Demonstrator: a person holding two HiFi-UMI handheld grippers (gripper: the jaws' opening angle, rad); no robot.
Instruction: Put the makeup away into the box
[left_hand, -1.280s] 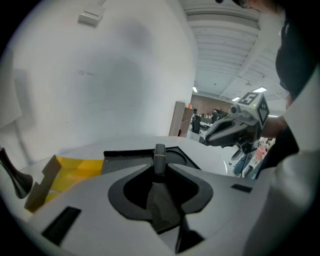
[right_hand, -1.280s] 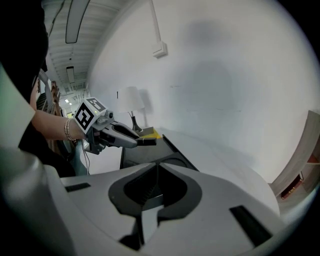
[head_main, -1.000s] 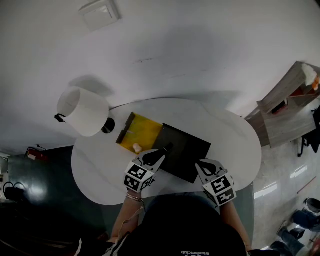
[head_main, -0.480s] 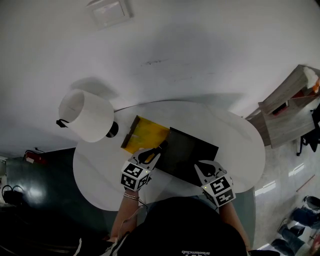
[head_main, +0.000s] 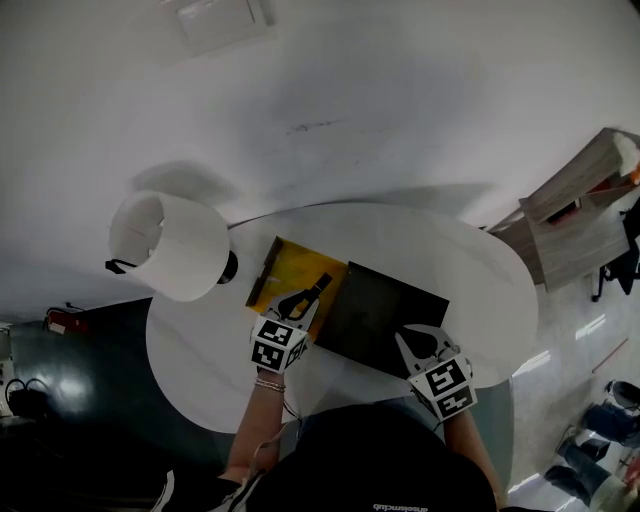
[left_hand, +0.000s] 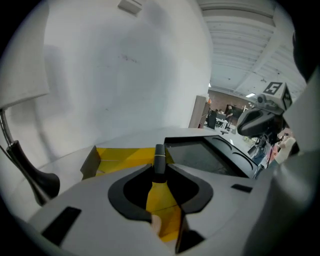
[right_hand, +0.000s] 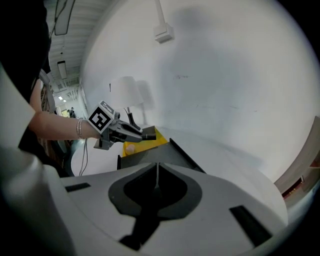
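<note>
An open box with a yellow lining (head_main: 290, 270) lies on the white round table (head_main: 470, 260), its black lid (head_main: 385, 315) flat beside it to the right. My left gripper (head_main: 308, 296) is shut on a slim black makeup tube (left_hand: 159, 159) with a thin gold ring, held just above the yellow inside (left_hand: 122, 157). A small peach-coloured makeup ball (right_hand: 130, 148) rests in the box, under the left gripper (right_hand: 142, 132). My right gripper (head_main: 408, 336) is shut on nothing at the lid's near right corner; its jaws (right_hand: 157, 182) meet with no gap.
A white-shaded lamp (head_main: 165, 245) on a black base (left_hand: 42, 182) stands at the table's left, close to the box. A wooden shelf unit (head_main: 585, 205) is on the floor beyond the table's right edge. The wall rises just behind the table.
My left gripper has carried the black tube leftward from the lid's edge to over the yellow box and a little lower. It now covers the peach ball in the head view. The right gripper has shifted slightly.
</note>
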